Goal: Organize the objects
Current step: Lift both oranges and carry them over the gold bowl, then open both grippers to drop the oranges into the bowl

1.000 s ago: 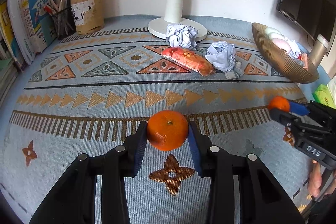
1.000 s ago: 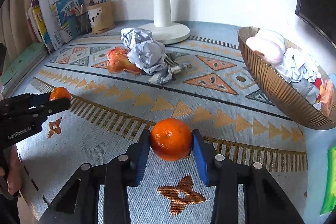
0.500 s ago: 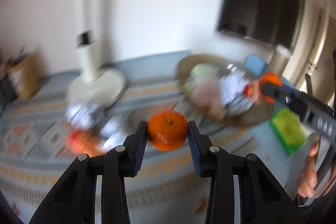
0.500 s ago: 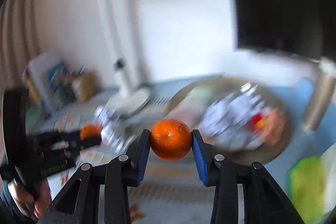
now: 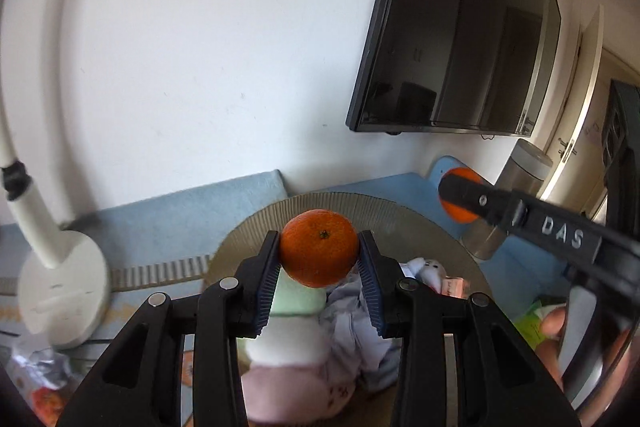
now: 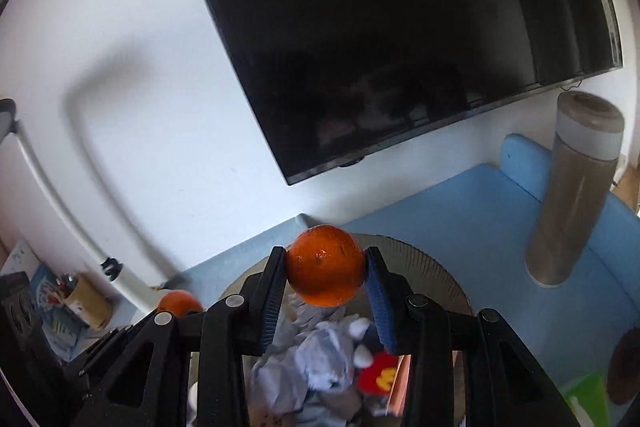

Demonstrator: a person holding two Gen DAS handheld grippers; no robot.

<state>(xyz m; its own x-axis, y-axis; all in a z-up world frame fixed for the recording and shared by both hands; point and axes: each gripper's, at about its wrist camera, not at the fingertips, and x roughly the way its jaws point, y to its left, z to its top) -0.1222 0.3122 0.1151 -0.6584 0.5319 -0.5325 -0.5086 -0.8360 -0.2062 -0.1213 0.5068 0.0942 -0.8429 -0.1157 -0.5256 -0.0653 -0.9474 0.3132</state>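
Both tongs [image 5: 319, 269] [image 6: 326, 287] carried their oranges [image 5: 319, 247] [image 6: 326, 259] over the bowl [image 5: 424, 223]

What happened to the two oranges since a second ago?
Both grippers carried their oranges away from the patterned rug and over to the brown bowl. The left gripper holds its orange above it, and the right gripper its orange. Both grips stayed shut; nothing was let go.

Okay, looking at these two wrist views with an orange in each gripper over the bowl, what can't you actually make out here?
- Bowl contents: both views, largely hidden by the left gripper, the right gripper and their fingers.
- Right orange: left wrist view, mostly behind a finger.
- Left orange: right wrist view, only its top shows.
- Lamp head: left wrist view, cut off by the edge.
- Pen cup: right wrist view, too small.
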